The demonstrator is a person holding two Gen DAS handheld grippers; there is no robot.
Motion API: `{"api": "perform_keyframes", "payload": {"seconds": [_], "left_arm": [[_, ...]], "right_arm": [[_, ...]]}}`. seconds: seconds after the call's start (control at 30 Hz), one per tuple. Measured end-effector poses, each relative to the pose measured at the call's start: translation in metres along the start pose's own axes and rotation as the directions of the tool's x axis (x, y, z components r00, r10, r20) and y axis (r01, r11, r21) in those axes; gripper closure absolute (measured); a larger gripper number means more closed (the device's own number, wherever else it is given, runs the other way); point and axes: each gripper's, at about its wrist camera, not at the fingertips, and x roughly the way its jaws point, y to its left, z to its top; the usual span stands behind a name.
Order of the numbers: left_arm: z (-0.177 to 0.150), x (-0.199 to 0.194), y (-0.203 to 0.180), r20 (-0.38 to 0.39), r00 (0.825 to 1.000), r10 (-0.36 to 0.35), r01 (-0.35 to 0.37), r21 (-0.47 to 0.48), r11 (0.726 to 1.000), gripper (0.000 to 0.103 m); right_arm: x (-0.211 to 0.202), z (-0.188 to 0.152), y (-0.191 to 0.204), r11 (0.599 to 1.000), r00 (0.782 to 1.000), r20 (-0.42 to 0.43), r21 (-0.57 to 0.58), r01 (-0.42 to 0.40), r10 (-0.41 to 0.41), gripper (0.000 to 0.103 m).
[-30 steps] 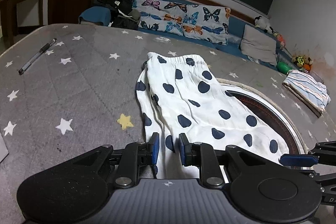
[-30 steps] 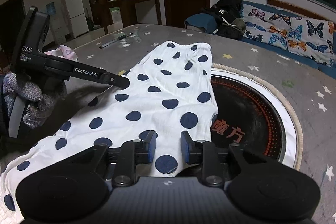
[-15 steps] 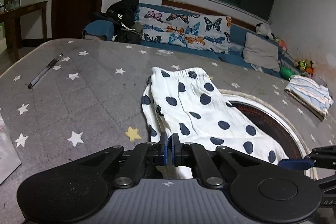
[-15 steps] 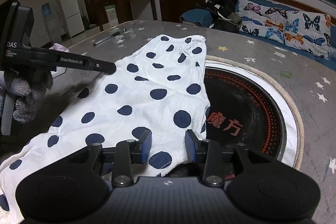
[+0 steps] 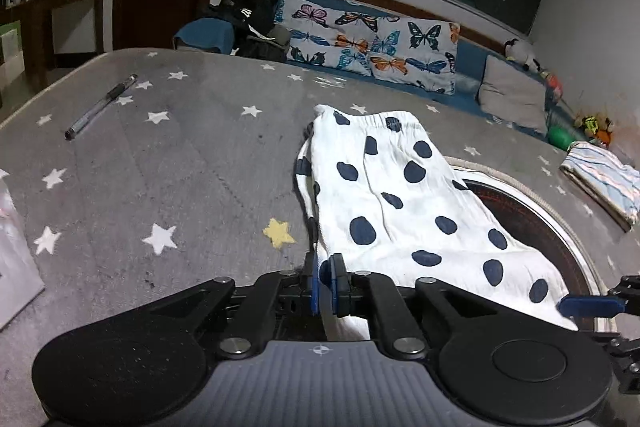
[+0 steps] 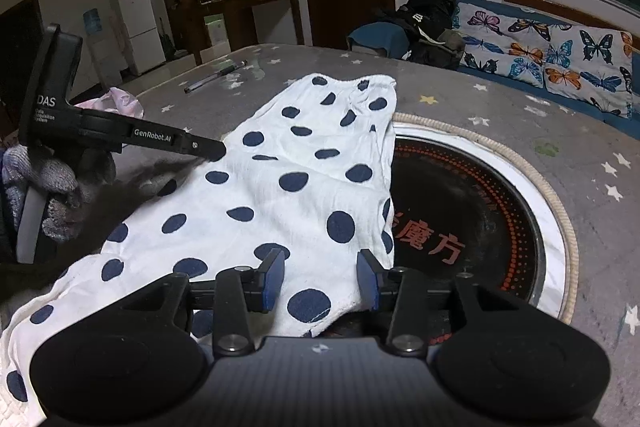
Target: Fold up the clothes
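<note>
White trousers with dark blue dots (image 5: 400, 203) lie on the grey star-patterned table (image 5: 168, 163), waistband at the far end, partly over a round black cooktop (image 5: 532, 227). My left gripper (image 5: 325, 283) is shut on the near left hem of the trousers. In the right wrist view the trousers (image 6: 288, 183) spread toward me. My right gripper (image 6: 320, 281) is open, its pads on either side of the near right hem corner. The left gripper (image 6: 208, 149) shows there at the left, on the cloth's edge.
A pen (image 5: 100, 107) lies at the far left of the table. A folded striped cloth (image 5: 604, 179) sits at the right edge. A white sheet (image 5: 12, 251) is at the near left. A sofa with butterfly cushions (image 5: 372, 47) stands behind the table.
My left gripper closed on the trousers' hem and stayed shut. My right gripper opened wider around the near hem corner.
</note>
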Motion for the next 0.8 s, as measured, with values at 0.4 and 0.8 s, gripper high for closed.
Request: {"api": "perform_keyframes", "payload": {"seconds": [0.4, 0.8], "left_arm": [[0.004, -0.003, -0.027, 0.012, 0.997, -0.071, 0.070, 0.076, 0.995, 0.093], [0.011, 0.016, -0.051, -0.046, 0.988, -0.146, 0.152, 0.143, 0.978, 0.093]], "right_arm": [[0.009, 0.006, 0.004, 1.000, 1.000, -0.009, -0.015, -0.014, 0.014, 0.062], [0.011, 0.010, 0.002, 1.000, 1.000, 0.002, -0.014, -0.028, 0.028, 0.062]]}}
